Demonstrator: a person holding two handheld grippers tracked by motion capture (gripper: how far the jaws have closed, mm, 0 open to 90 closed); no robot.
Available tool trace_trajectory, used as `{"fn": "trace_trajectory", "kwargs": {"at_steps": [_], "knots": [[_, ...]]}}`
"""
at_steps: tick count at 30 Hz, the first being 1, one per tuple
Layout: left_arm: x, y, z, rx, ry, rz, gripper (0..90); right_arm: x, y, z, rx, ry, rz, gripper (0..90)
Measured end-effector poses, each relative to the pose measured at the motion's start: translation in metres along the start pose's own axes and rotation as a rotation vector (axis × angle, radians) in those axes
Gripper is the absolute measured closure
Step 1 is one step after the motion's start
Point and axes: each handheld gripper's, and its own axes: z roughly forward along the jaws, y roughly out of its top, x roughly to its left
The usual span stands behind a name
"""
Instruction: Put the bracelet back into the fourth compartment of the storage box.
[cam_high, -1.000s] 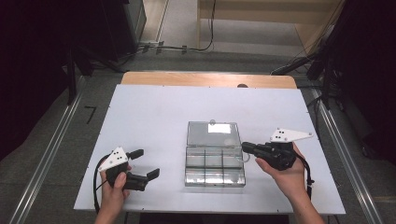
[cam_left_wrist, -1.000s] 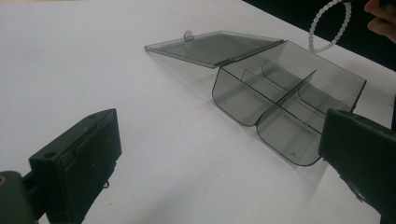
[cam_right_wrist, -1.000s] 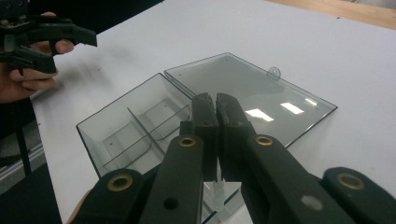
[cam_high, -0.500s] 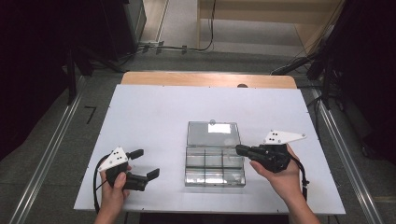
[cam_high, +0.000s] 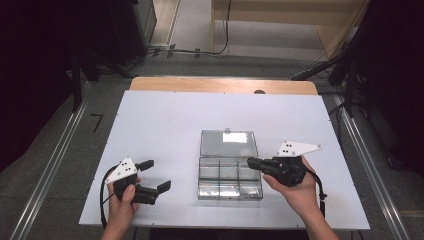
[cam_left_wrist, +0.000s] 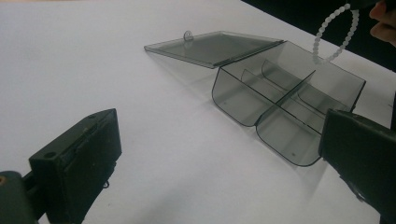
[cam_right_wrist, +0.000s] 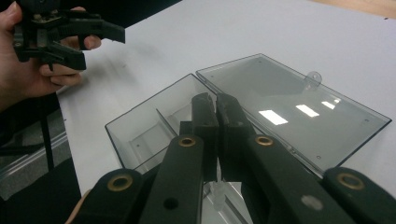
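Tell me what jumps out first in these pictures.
A clear box with dividers sits mid-table, its lid flung open flat behind it. The right gripper hangs over the box's right side, jaws shut on a white bead bracelet dangling above the compartments. The left gripper waits open near the table's front left.

White table top (cam_high: 165, 125) with a wooden far edge. Just a clear compartment box (cam_high: 229, 175) sitting on it, lid (cam_high: 228, 144) flipped open flat.

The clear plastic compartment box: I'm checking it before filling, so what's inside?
The clear plastic compartment box shows bare compartments; a white bead bracelet hangs above it from the right gripper, which covers part of it.
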Motion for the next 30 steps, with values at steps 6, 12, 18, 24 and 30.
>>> {"fn": "trace_trajectory", "kwargs": {"at_steps": [6, 12, 18, 24, 30], "knots": [[0.000, 0.000, 0.000, 0.002, -0.001, 0.002, 0.0, 0.003, 0.000, 0.003, -0.002, 0.009, -0.006, 85.3], [-0.001, 0.000, 0.001, 0.005, 0.000, 0.004, 0.0, 0.006, 0.001, 0.006, 0.003, 0.020, -0.014, 85.3], [-0.001, 0.000, 0.001, 0.006, -0.001, 0.005, 0.0, 0.011, 0.002, 0.010, 0.006, 0.028, -0.020, 85.2], [-0.001, 0.000, 0.000, 0.005, 0.000, 0.005, 0.0, 0.014, 0.002, 0.014, 0.011, 0.040, -0.023, 85.3], [-0.001, 0.000, 0.000, -0.001, -0.003, -0.001, 0.0, 0.018, 0.002, 0.018, 0.019, 0.048, -0.025, 85.2]]}}
